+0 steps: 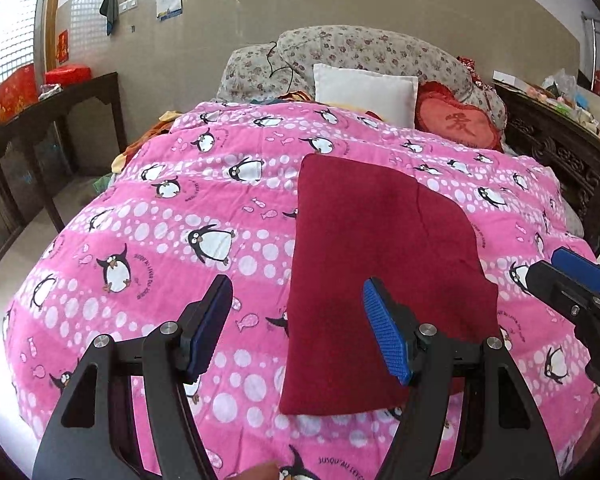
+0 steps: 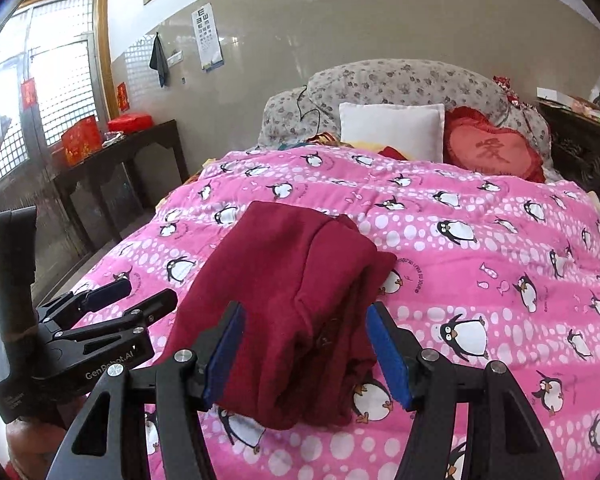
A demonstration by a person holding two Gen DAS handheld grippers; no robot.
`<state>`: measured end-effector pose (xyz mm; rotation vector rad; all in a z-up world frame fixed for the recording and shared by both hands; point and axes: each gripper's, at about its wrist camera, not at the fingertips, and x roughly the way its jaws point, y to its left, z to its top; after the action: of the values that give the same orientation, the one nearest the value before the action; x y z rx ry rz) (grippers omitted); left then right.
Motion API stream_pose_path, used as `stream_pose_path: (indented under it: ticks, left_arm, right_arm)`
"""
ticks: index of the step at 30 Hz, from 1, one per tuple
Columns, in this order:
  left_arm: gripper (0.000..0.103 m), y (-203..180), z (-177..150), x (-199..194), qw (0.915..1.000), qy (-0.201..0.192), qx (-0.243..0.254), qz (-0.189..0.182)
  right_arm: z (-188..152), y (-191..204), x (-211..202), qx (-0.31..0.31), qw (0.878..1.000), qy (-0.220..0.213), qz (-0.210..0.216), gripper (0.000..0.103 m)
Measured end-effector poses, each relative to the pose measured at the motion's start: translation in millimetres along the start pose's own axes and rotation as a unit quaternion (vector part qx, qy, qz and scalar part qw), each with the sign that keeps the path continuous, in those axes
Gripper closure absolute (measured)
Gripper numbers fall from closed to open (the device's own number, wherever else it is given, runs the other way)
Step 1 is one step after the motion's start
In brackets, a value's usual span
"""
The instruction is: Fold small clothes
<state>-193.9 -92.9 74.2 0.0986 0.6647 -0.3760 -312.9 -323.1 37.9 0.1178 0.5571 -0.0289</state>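
Note:
A dark red garment (image 1: 380, 272) lies folded lengthwise on the pink penguin quilt (image 1: 180, 208). My left gripper (image 1: 300, 328) is open and empty, held above the quilt at the garment's near left edge. My right gripper (image 2: 304, 352) is open and empty, its jaws standing to either side of the near end of the garment (image 2: 296, 300), whose folded layers bunch up there. The right gripper also shows at the right edge of the left wrist view (image 1: 572, 280). The left gripper also shows at the left of the right wrist view (image 2: 120, 304).
A white pillow (image 1: 366, 92), a red heart cushion (image 1: 460, 120) and a floral bolster (image 1: 360, 52) lie at the bed's head. A dark wooden table (image 1: 52, 120) with red boxes stands left of the bed. A carved dark cabinet (image 1: 560, 152) stands on the right.

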Motion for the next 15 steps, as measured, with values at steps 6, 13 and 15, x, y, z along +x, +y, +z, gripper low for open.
stream_pose_path:
  ticks: [6, 13, 15]
  left_arm:
    - [0.035, -3.2, -3.7, -9.4, 1.0000, -0.004, 0.008, 0.000]
    - [0.035, -3.3, -4.4, -13.8, 0.9999, -0.011, 0.010, 0.000]
    - [0.035, -4.2, -4.9, -13.8, 0.9999, -0.009, 0.010, 0.000]
  right_arm:
    - [-2.5, 4.4, -7.1, 0.003, 1.000, -0.004, -0.001, 0.042]
    - [-3.3, 7.8, -8.7, -0.001, 1.000, -0.003, -0.002, 0.042]
    - [-3.2, 9.7, -7.6, -0.003, 1.000, -0.001, -0.001, 0.042]
